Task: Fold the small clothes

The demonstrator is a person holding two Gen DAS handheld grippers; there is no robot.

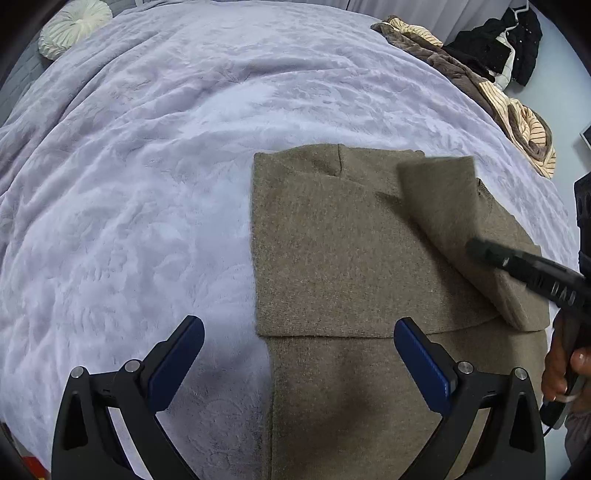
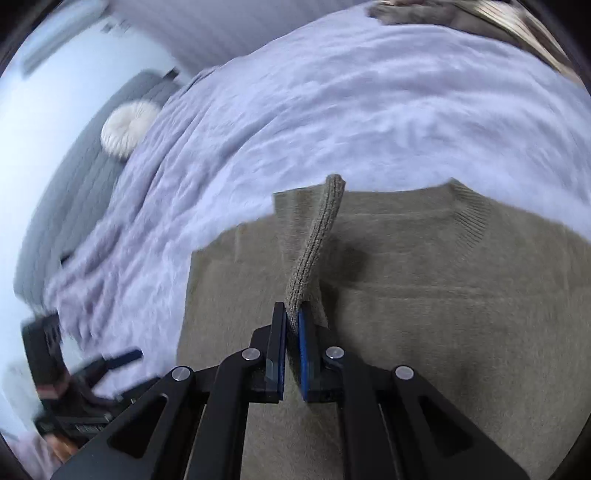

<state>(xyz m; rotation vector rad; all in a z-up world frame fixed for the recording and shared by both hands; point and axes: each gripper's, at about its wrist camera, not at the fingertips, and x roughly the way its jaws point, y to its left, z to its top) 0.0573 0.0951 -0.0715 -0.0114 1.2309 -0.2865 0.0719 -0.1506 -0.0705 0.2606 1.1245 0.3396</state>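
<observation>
Jaws of the right gripper (image 2: 291,325) are clamped on a ribbed sleeve (image 2: 321,236) of the olive knit sweater (image 1: 332,240); jaws of the left gripper (image 1: 299,347) stand wide apart, empty, above the sweater's left edge. Sweater lies partly folded on a lilac plush bedspread (image 1: 147,166). Round cream cushion (image 1: 74,26) at the headboard; piled clothes (image 1: 517,122) at the far right edge. No legible writing.

No legible text, label, brand or number on anything in view
</observation>
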